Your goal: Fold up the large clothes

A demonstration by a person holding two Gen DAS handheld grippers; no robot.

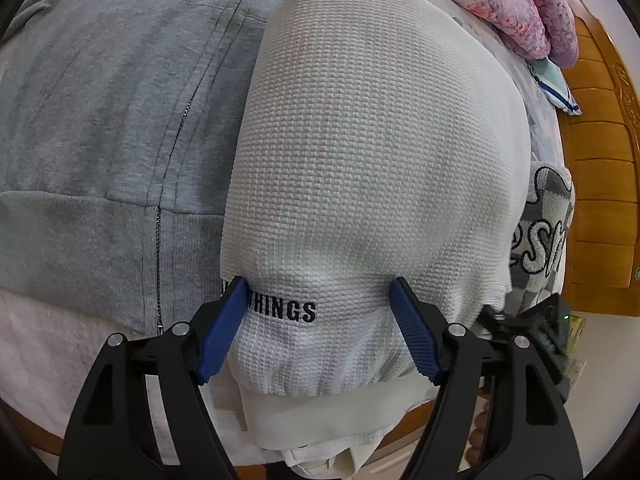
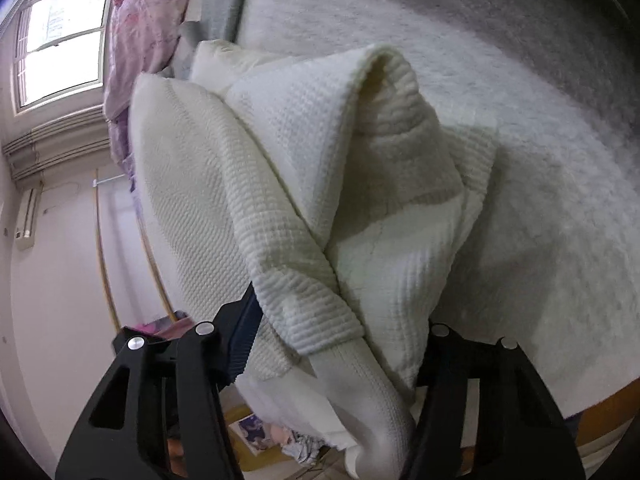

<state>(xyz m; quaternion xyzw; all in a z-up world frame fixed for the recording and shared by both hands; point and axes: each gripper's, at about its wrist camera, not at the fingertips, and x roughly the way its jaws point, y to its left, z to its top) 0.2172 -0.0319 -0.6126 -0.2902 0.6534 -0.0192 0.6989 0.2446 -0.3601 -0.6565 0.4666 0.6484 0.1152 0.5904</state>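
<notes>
Left wrist view: I am holding the left gripper (image 1: 318,320) with its blue pads (image 1: 414,336) spread wide, one on each side of the near hem of a white waffle-knit sweater (image 1: 372,140); the pads are touching the fabric's flanks, pinching the bunched hem loosely between them. The sweater is lying folded on a white fleece blanket (image 1: 48,344), partly overlapping a grey zip hoodie (image 1: 112,128) on its left. Dark embroidered lettering (image 1: 286,310) is running along the hem between the pads. A pink floral quilt (image 1: 532,8) is sitting at the far right, and a checkered knit (image 1: 540,232) is lying to the right of the sweater, beside a wooden headboard (image 1: 600,160).

Right wrist view: I am gripping a gathered fold of the same sweater (image 2: 304,184) in the right gripper (image 2: 340,344); fabric is covering its right finger, so I cannot tell how far the jaws are closed. A window (image 2: 60,40) is showing at far left.
</notes>
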